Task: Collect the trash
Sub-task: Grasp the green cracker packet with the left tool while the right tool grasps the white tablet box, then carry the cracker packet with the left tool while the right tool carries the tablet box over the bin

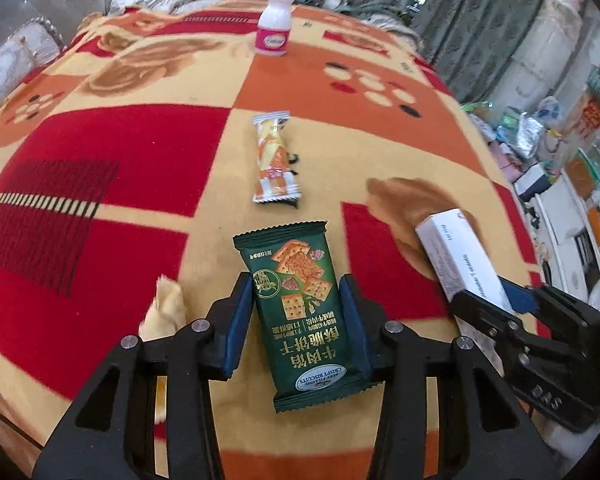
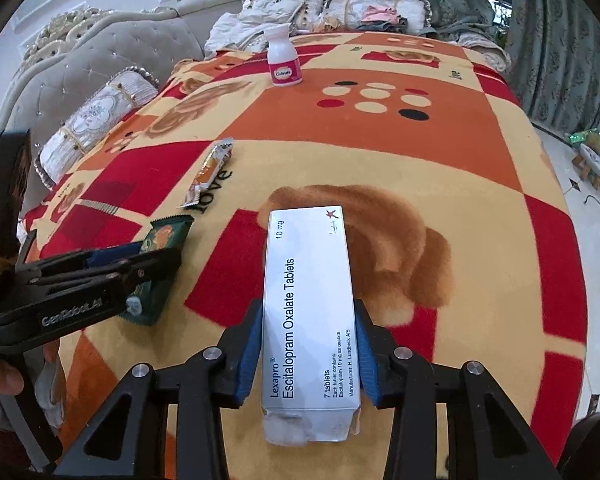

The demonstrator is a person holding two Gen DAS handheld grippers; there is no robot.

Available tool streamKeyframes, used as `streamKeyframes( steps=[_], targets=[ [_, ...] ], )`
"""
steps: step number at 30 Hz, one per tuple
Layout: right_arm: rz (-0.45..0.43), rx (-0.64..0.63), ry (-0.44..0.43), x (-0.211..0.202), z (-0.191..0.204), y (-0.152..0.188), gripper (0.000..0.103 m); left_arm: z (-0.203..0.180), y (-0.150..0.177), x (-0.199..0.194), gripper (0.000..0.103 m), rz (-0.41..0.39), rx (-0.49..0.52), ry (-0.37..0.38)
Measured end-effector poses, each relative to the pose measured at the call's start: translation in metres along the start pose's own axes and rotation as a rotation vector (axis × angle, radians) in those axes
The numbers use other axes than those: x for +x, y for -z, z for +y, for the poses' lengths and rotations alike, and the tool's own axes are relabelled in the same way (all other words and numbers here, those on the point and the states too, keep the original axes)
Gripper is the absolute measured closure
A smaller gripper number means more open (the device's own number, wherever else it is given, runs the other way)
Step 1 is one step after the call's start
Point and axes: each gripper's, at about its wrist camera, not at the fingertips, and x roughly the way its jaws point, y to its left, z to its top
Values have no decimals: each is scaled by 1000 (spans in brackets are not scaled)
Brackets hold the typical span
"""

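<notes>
Tablet box lengthwise between right gripper jaws.

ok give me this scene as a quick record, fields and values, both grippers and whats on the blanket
surface: patterned blanket
left gripper: shut on green biscuit packet
right gripper: shut on white tablet box
loose on blanket: orange snack wrapper, lying flat beyond the packet
farther back: white bottle with pink label, upright
beside left gripper: pale yellowish scrap, unclear what
</notes>
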Motion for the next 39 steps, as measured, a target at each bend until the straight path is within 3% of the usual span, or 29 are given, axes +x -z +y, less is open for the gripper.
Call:
streamKeyframes(
  steps=[17, 39],
  targets=[
    [-36, 73, 29, -58, -1, 58, 62, -52, 48, -51, 62, -19, 124, 55],
    [-85, 156, 110, -120, -35, 100, 62, -126, 68, -67, 62, -27, 240, 136]
  ],
)
